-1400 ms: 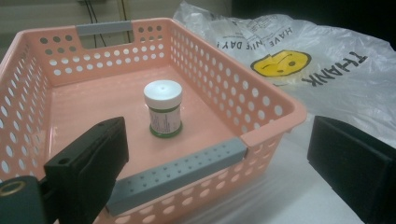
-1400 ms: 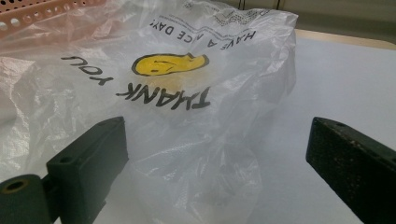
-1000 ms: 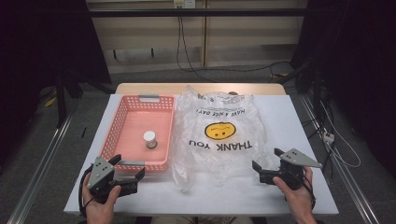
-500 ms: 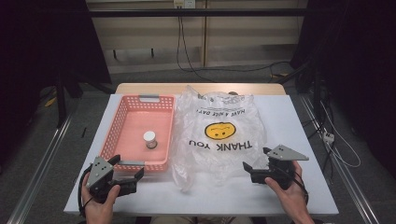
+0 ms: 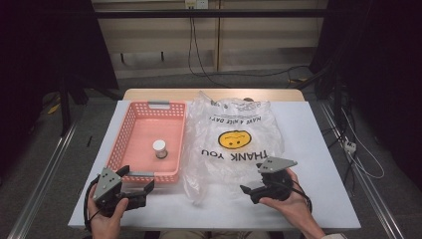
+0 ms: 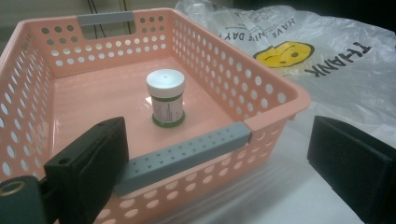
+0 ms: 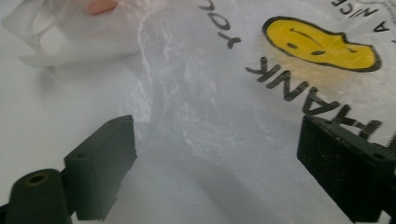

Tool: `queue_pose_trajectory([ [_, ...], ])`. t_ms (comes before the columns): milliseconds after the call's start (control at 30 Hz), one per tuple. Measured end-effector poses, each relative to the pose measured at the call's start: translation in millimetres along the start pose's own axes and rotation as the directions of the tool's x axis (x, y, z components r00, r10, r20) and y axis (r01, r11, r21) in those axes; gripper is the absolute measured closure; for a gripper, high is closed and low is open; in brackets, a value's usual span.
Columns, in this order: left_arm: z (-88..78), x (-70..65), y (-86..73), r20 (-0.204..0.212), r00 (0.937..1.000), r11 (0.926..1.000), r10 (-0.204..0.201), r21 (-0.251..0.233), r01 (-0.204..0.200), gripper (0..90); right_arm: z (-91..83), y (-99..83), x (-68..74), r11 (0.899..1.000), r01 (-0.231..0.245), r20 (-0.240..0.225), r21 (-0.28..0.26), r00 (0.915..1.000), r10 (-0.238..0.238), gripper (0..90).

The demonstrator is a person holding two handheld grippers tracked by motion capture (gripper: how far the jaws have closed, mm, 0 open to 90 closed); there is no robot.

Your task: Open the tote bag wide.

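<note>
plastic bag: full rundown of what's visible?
The bag is thin, clear, crinkled plastic, printed with a yellow smiley and black "THANK YOU" and "HAVE A NICE DAY", upside down in the high view. It lies flat and looks empty on the white table, just right of the basket, its left edge against the basket's side. The right gripper is at its near edge, jaws open and just closing a little, pads not yet pressing the film.

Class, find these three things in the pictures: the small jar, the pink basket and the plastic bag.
jar (image 6: 165,83): left gripper view, on its white lid.
basket (image 5: 148,175): high view, on the grey handle of its near rim.
plastic bag (image 5: 234,139): high view, on its yellow smiley face.
</note>
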State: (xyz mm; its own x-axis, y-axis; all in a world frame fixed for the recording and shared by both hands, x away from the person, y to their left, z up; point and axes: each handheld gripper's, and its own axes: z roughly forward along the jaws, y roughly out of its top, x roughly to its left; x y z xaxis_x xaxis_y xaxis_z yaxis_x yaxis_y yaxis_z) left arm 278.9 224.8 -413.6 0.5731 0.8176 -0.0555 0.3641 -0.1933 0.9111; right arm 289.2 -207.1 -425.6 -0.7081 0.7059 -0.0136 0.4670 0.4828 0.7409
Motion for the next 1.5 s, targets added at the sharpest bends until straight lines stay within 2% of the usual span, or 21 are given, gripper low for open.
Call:
queue_pose_trajectory([
  [133, -1.1, 0.6, 0.1, 0.004, 1.0000, 1.0000, 0.008, 0.004, -0.008, 5.1, 8.2, -0.2, 2.2, 0.999, 0.034, -0.002, 0.040, 0.9994, -0.034, 14.3],
  [300, 1.5, -0.3, 0.5, 0.016, 0.9998, 0.9999, 0.014, 0.006, -0.014, 5.3, 13.1, -4.0, -4.9, 0.994, 0.063, -0.001, 0.088, 0.9980, -0.063, 17.1],
  [533, 0.3, 0.4, 1.0, 0.020, 0.9997, 0.9999, 0.016, 0.002, -0.016, 5.3, 15.3, -12.5, -4.1, 0.981, 0.119, 0.005, 0.151, 0.9926, -0.121, 16.5],
  [600, 1.0, -0.4, 1.2, 0.023, 0.9996, 0.9999, 0.015, -0.001, -0.014, 5.3, 16.5, -16.4, -4.0, 0.974, 0.138, 0.021, 0.179, 0.9894, -0.144, 18.8],
  [667, 1.8, -0.5, 1.2, 0.026, 0.9995, 0.9998, 0.019, 0.005, -0.019, 5.3, 16.9, -16.6, -5.6, 0.974, 0.134, 0.035, 0.182, 0.9892, -0.142, 22.6],
  [900, 1.5, -0.7, 1.2, 0.028, 0.9994, 0.9998, 0.020, 0.004, -0.020, 5.3, 21.7, -9.5, -6.9, 0.981, 0.127, 0.077, 0.144, 0.9873, -0.139, 30.0],
  [1033, 1.6, -0.6, 1.3, 0.030, 0.9992, 0.9997, 0.025, 0.005, -0.025, 5.3, 25.9, -3.5, -4.8, 0.983, 0.133, 0.073, 0.124, 0.9871, -0.142, 34.8],
  [1100, 1.5, -0.7, 1.1, 0.032, 0.9993, 0.9998, 0.022, 0.003, -0.022, 5.3, 28.5, -0.2, -5.1, 0.986, 0.132, 0.056, 0.106, 0.9888, -0.138, 42.8],
  [1167, 1.1, -0.2, 1.1, 0.032, 0.9993, 0.9998, 0.021, 0.000, -0.021, 5.4, 28.8, 3.8, -5.8, 0.991, 0.110, 0.042, 0.071, 0.9927, -0.113, 50.5],
  [1233, 0.9, 0.4, 1.0, 0.030, 0.9994, 0.9998, 0.019, -0.002, -0.019, 5.4, 28.1, 5.1, -6.3, 0.993, 0.100, 0.035, 0.060, 0.9941, -0.102, 52.4],
  [1267, 0.7, 0.7, 1.1, 0.029, 0.9993, 0.9998, 0.021, 0.000, -0.021, 5.4, 26.3, 7.5, -7.3, 0.996, 0.079, 0.024, 0.037, 0.9965, -0.080, 53.8],
  [1333, 1.0, 0.5, 1.2, 0.032, 0.9992, 0.9997, 0.025, 0.001, -0.025, 5.4, 25.8, 9.7, -8.4, 0.997, 0.074, 0.029, 0.028, 0.9968, -0.074, 57.0],
  [1500, 1.6, -0.3, 1.3, 0.034, 0.9991, 0.9997, 0.025, 0.003, -0.025, 5.4, 30.8, 16.5, -12.0, 0.997, 0.068, 0.006, 0.027, 0.9976, -0.069, 63.3],
])
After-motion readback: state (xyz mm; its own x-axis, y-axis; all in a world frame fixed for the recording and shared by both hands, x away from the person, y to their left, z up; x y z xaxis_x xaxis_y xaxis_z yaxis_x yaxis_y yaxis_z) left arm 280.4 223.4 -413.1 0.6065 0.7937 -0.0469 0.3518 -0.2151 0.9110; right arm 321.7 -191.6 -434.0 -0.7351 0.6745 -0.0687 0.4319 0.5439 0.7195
